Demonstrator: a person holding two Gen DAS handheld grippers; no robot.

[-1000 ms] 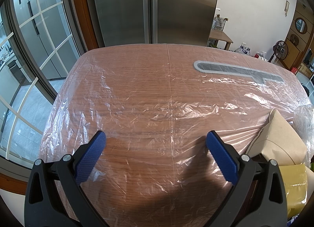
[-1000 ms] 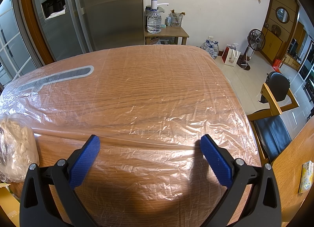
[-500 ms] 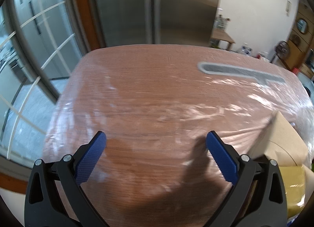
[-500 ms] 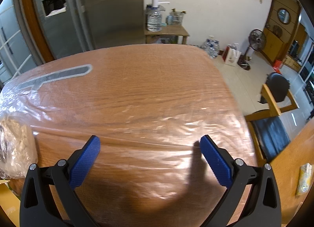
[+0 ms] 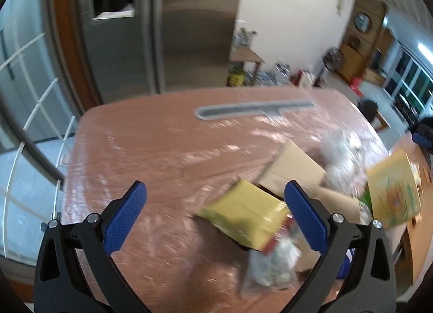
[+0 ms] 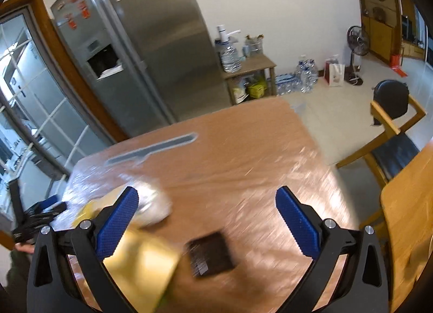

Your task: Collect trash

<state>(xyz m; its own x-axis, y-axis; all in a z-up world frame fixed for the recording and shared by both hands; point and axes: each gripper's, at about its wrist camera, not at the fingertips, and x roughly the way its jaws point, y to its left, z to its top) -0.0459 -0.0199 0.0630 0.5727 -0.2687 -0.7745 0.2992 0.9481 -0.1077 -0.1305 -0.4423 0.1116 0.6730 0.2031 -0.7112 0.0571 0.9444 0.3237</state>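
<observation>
Left gripper (image 5: 215, 214) wide, empty; right gripper (image 6: 207, 221) likewise; best lowered slowly, centred over yellow packet (image 5: 243, 214) at lower right.

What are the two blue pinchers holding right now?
Nothing. The left gripper and the right gripper are both wide open, with nothing pinched between their fingers. The yellow packet just lies on the table.
</observation>
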